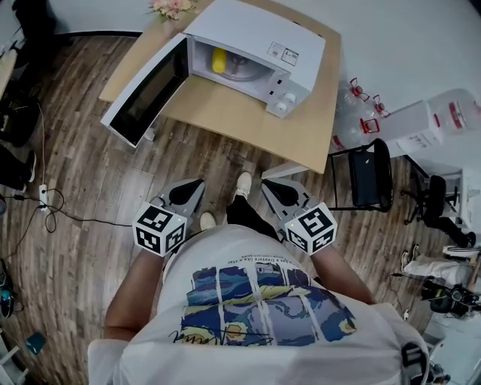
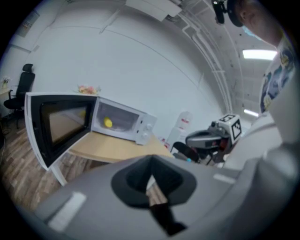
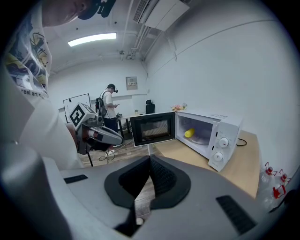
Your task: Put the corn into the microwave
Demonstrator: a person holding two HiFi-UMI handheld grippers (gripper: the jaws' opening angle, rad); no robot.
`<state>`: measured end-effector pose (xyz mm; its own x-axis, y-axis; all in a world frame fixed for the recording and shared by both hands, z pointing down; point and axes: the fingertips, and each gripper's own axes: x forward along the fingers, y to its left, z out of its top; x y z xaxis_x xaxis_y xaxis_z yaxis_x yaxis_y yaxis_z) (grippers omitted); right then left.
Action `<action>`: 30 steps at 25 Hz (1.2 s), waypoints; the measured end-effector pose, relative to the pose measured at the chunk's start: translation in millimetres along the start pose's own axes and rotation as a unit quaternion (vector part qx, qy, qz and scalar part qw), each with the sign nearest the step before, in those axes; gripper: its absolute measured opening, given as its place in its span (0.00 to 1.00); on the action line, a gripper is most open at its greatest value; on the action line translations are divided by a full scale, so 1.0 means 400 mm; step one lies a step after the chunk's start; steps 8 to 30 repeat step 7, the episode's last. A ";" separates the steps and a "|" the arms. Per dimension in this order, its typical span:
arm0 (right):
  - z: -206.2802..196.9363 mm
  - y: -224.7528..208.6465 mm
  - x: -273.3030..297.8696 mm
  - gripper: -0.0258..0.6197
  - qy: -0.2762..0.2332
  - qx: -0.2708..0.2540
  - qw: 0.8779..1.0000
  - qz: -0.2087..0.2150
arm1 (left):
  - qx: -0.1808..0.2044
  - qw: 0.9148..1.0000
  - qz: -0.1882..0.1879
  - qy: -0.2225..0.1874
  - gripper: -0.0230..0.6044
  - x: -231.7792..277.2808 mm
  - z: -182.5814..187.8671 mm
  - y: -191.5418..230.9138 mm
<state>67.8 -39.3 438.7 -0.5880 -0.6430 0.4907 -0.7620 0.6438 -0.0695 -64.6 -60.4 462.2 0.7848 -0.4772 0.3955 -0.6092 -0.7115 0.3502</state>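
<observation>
The yellow corn (image 1: pixel 218 60) (image 2: pixel 108 123) (image 3: pixel 189 133) lies on the glass plate inside the white microwave (image 1: pixel 255 53) (image 2: pixel 124 122) (image 3: pixel 211 133), whose door (image 1: pixel 144 92) (image 2: pixel 54 123) (image 3: pixel 152 127) hangs wide open. The microwave stands on a light wooden table (image 1: pixel 225 113). Both grippers are held close to the person's body, well back from the table. My left gripper (image 1: pixel 195 185) (image 2: pixel 150 178) is shut with nothing in it. My right gripper (image 1: pixel 269 185) (image 3: pixel 149 174) is likewise shut and empty.
Pink flowers (image 1: pixel 171 7) sit at the table's far corner. A black chair (image 1: pixel 368 174) stands right of the table, with water jugs (image 1: pixel 353 113) behind it. Cables and a power strip (image 1: pixel 43 197) lie on the wooden floor at left. Another person (image 3: pixel 110 105) stands far back.
</observation>
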 end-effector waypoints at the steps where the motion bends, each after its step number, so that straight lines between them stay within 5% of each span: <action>1: -0.002 -0.004 0.000 0.05 0.000 0.000 1.000 0.000 | 0.000 1.000 0.001 0.000 0.05 0.004 -0.001 0.001; 30: -0.020 -0.034 0.001 0.05 0.002 0.007 1.000 -0.006 | 0.002 1.000 0.003 0.006 0.05 0.033 -0.010 0.009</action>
